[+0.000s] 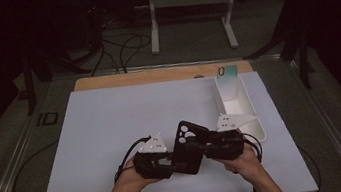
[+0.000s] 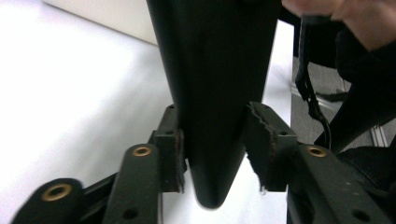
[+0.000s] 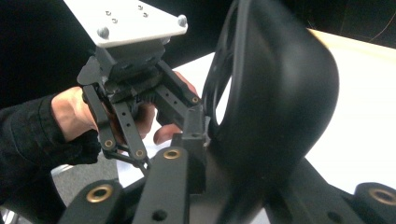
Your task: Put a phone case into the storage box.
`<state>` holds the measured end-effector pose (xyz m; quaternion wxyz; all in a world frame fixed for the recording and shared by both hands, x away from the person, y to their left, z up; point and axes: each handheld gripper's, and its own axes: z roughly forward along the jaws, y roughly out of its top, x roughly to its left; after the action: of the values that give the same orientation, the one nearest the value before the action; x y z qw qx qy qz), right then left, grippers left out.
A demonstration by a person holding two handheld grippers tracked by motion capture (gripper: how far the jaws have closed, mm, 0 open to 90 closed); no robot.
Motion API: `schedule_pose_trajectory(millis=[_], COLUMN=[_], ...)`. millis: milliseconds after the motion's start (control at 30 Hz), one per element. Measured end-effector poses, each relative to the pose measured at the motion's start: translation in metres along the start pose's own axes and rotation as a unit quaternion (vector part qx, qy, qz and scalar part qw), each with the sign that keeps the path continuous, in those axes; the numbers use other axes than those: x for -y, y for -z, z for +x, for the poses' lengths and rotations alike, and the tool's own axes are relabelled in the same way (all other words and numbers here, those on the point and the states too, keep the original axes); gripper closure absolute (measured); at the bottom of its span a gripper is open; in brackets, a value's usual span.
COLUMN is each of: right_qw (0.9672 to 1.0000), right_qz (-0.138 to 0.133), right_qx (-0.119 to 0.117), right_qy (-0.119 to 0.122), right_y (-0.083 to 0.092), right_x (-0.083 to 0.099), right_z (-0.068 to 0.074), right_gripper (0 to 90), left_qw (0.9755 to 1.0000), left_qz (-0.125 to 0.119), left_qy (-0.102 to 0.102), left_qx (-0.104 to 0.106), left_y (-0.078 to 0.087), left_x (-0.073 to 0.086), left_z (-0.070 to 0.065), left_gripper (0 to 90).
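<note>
A black phone case (image 1: 189, 146) with a camera cutout is held upright above the white tabletop (image 1: 111, 119), between both grippers. My left gripper (image 1: 179, 163) comes in from the left and grips the case's lower end. In the left gripper view both pads (image 2: 173, 154) press on the sides of the case (image 2: 215, 93). My right gripper (image 1: 199, 147) comes in from the right onto the case's side. In the right gripper view its near pad (image 3: 196, 135) lies against the blurred case (image 3: 275, 107), while the far jaw is hidden behind it. The left gripper's grey plate (image 3: 130, 21) shows beyond.
A long white bin (image 1: 253, 114) stands at the right of the table, with a pale green phone case (image 1: 229, 83) leaning at its far end. A wooden strip (image 1: 155, 75) runs along the table's far edge. Cables and a stand's white legs (image 1: 153, 32) lie on the floor beyond.
</note>
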<state>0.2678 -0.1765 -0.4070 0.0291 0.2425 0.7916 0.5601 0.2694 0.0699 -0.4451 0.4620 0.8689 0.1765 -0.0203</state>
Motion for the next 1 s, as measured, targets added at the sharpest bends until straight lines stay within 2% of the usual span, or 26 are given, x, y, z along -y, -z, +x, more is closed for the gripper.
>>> schedule_pose_trajectory(millis=[100,133,200,233,300,333,433,467,500,533,567,700,833,1000], right_qw=[1.0000,1.0000,0.9999,0.9999,1.0000,1.0000,1.0000,0.9998,0.9998,0.9996,0.9992,0.9981,0.9965,0.9942], right_qz=[0.002,0.005,0.007,0.006,0.006,0.004,0.004,0.009,0.009,0.008,0.009,-0.002,-0.006,-0.018], right_qx=[-0.001,0.004,0.006,0.009,0.007,0.009,0.008,0.019,0.019,0.028,0.039,0.059,0.078,0.099], right_qy=[0.003,0.007,0.008,0.006,0.003,0.002,0.002,0.002,0.002,0.001,-0.003,-0.018,-0.027,-0.036], right_y=[0.000,0.000,0.000,0.000,0.000,-0.001,-0.001,-0.002,-0.002,-0.002,-0.002,0.002,0.005,0.009], right_x=[-0.001,-0.002,-0.002,-0.002,-0.001,-0.002,-0.002,-0.003,-0.003,-0.003,-0.003,-0.002,-0.001,-0.002], right_z=[0.000,0.000,0.000,-0.001,-0.002,-0.001,-0.001,-0.001,-0.001,-0.001,-0.002,-0.006,-0.007,-0.006], right_gripper=[72.5,66.3,64.3,59.7,58.1,52.6,49.9,42.9,42.9,34.7,32.1,21.2,16.6,15.4], left_qw=[1.0000,0.9999,0.9999,1.0000,1.0000,0.9998,0.9997,0.9996,0.9996,0.9995,0.9993,0.9987,0.9972,0.9950], left_qz=[0.002,0.003,0.003,0.003,0.003,0.008,0.009,0.009,0.007,0.004,0.005,0.002,-0.002,-0.001], left_qy=[-0.002,0.000,0.002,0.001,0.001,-0.004,-0.008,-0.008,-0.010,-0.012,-0.011,-0.006,0.004,0.019], left_qx=[-0.006,-0.012,-0.012,-0.009,-0.009,-0.017,-0.021,-0.025,-0.025,-0.030,-0.036,-0.050,-0.074,-0.098], left_y=[0.000,-0.001,-0.001,-0.001,-0.001,-0.003,-0.004,-0.004,-0.004,-0.003,-0.002,0.000,0.002,0.002], left_x=[0.000,0.001,0.001,0.001,0.001,0.001,0.001,0.001,0.001,0.000,0.000,0.000,0.000,0.001], left_z=[0.000,0.000,0.000,0.000,0.000,-0.002,-0.004,-0.004,-0.004,-0.005,-0.005,-0.003,-0.001,0.000], left_gripper=[67.4,71.2,75.5,76.5,77.4,79.2,79.4,79.7,79.7,79.9,80.1,80.3,80.3,80.3])
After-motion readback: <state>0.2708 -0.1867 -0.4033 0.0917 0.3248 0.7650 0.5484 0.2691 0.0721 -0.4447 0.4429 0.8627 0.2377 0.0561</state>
